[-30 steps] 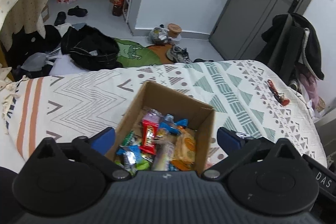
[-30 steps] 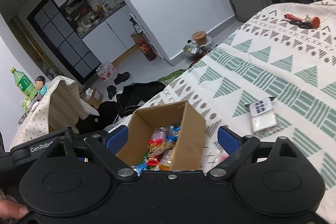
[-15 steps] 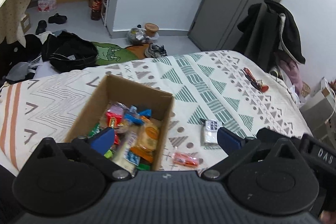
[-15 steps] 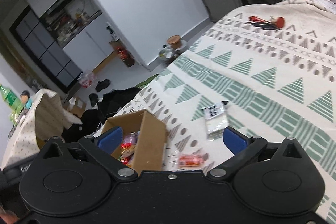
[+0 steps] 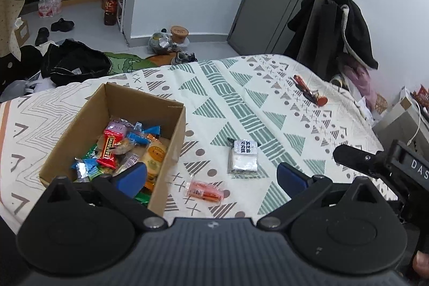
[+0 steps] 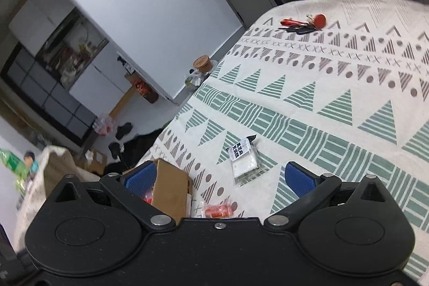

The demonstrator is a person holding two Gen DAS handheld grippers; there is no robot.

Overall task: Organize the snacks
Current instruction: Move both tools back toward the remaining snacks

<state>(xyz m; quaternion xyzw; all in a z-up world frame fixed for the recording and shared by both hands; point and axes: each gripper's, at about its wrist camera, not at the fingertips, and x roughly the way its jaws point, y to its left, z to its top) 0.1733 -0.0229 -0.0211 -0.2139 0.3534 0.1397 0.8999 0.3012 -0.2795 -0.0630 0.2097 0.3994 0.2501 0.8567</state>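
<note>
Left wrist view: a cardboard box (image 5: 171, 136) half full of wrapped snacks (image 5: 115, 149) sits on the patterned bed cover (image 5: 241, 87). Just right of it lies an orange packet (image 5: 205, 189), with a white packet (image 5: 242, 157) a little farther off. Both the left gripper (image 5: 211, 176) and the right gripper (image 6: 219, 174) hover with fingers spread wide, holding nothing. Keys (image 5: 308, 91) lie well apart.

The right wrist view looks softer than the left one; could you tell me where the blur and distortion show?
Right wrist view: tilted, smeared at the top right and left edges, white packet still legible. Left wrist view: sharp, cardboard box crisp, walls bowed by the fisheye.
</note>
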